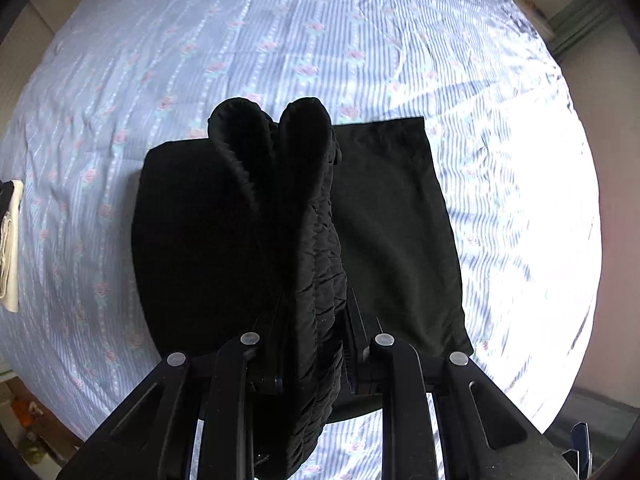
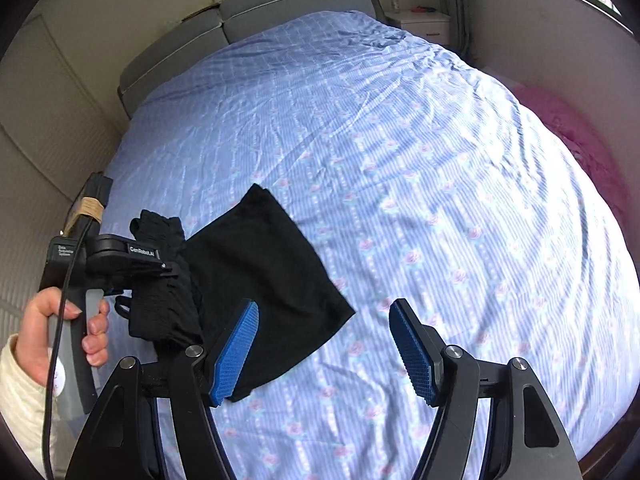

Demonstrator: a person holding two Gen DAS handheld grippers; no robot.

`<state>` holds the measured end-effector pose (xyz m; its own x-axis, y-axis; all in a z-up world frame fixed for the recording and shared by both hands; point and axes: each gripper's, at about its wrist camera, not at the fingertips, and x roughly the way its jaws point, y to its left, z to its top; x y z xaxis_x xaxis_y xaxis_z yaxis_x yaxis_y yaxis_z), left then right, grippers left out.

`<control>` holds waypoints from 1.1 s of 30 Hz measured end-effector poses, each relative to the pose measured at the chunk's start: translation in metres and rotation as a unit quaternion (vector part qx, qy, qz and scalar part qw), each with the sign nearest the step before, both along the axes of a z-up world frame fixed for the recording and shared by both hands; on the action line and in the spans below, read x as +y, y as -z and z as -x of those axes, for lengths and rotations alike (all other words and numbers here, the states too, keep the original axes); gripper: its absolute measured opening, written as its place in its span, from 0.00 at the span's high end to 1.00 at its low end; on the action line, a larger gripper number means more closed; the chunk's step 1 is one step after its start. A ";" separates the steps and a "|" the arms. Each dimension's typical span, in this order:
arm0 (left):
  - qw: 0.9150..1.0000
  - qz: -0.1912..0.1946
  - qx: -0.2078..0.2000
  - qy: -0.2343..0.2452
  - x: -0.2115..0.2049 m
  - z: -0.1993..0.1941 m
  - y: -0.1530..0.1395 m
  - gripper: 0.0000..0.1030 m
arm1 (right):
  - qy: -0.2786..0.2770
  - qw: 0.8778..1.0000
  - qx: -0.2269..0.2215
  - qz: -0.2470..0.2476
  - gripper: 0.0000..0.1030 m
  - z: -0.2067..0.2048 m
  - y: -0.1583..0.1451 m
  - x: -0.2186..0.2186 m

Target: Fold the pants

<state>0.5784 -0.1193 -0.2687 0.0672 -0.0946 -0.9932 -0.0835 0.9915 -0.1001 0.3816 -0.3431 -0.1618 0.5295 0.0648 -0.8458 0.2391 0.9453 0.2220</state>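
Note:
The black pants (image 1: 392,232) lie partly folded on the bed, and they show at the lower left of the right wrist view (image 2: 264,276). My left gripper (image 1: 314,344) is shut on the gathered waistband (image 1: 304,208) of the pants and holds it lifted, bunched up over the flat part. In the right wrist view that left gripper (image 2: 160,270) is at the left, clamped on the ruffled waistband (image 2: 164,308). My right gripper (image 2: 324,344) is open and empty, its blue pads (image 2: 236,352) just above the near edge of the pants.
The bed (image 2: 400,160) has a blue striped sheet with pink flowers. A grey headboard (image 2: 256,20) is at the far end, a white nightstand (image 2: 424,24) at the far right. A pink cloth (image 2: 576,136) lies by the bed's right side.

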 end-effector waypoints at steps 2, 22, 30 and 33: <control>1.000 -0.008 0.019 0.000 -0.020 -0.006 0.017 0.79 | 0.007 1.000 0.008 -0.005 0.33 -0.004 0.007 -0.021; 0.990 -0.046 -0.072 0.115 -0.003 0.021 -0.017 0.33 | -0.074 0.995 0.032 -0.060 0.33 -0.036 0.059 -0.021; 0.990 -0.053 -0.066 0.115 0.038 0.070 0.003 0.33 | -0.164 0.982 0.065 -0.069 0.38 -0.080 0.105 0.043; 0.994 -0.044 -0.051 0.082 0.052 0.078 0.019 0.33 | -0.173 0.980 0.081 -0.055 0.40 -0.100 0.118 0.054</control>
<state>0.5008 -0.0671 -0.2878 0.1591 -0.0257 -0.9869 0.0870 0.9961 -0.0119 0.4816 -0.2889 -0.2800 0.3186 0.3132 -0.8947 -0.0518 0.9482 0.3134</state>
